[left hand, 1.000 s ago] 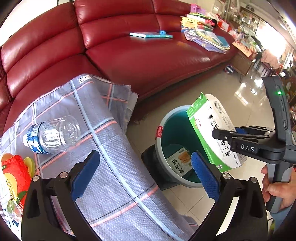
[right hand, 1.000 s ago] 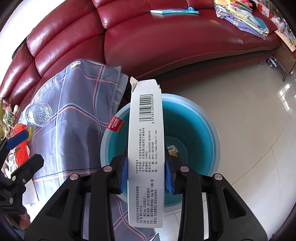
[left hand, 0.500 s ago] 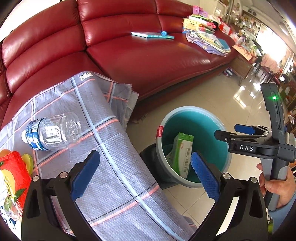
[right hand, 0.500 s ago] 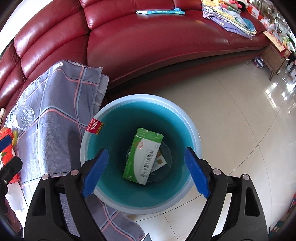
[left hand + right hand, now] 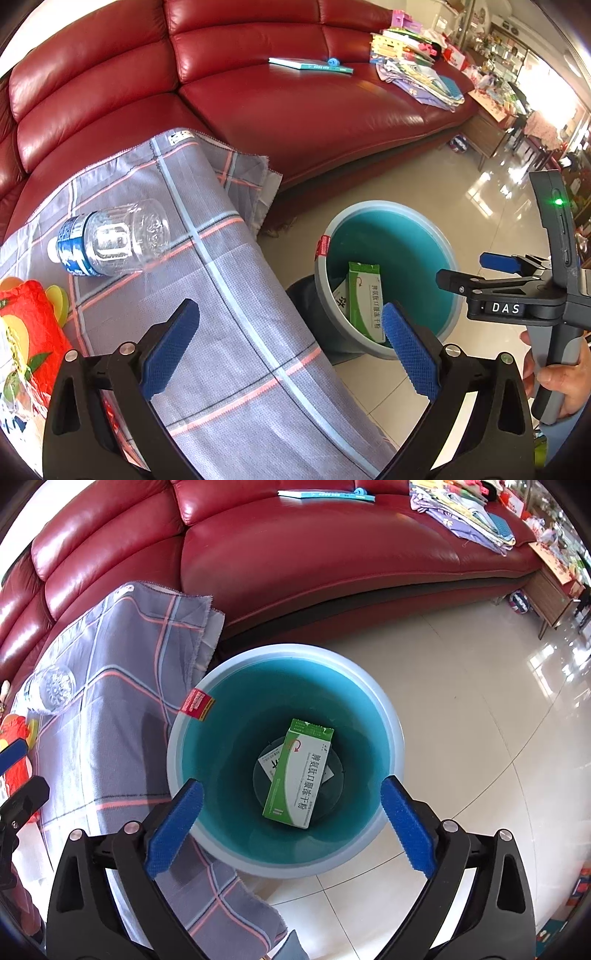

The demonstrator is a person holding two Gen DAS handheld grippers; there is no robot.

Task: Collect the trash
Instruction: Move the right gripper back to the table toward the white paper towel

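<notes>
A green and white box (image 5: 301, 775) lies at the bottom of the teal bin (image 5: 388, 716) on the floor, over a smaller white packet (image 5: 269, 762). My right gripper (image 5: 291, 821) hangs open and empty right above the bin; it also shows in the left wrist view (image 5: 476, 271). My left gripper (image 5: 288, 341) is open and empty over the checked cloth (image 5: 221, 295). A clear plastic bottle (image 5: 110, 236) lies on its side on the cloth, left of and beyond the left gripper. The box (image 5: 365, 299) and bin (image 5: 369, 210) show there too.
A red snack bag (image 5: 26, 332) lies at the cloth's left edge. The red leather sofa (image 5: 295, 103) runs behind, with a book (image 5: 310, 65) and a pile of papers and clothes (image 5: 417, 70). Tiled floor (image 5: 480, 701) surrounds the bin.
My right gripper opened and let go of the green and white box, which fell into the bin and settled on the bottom. The left gripper stayed open over the cloth.
</notes>
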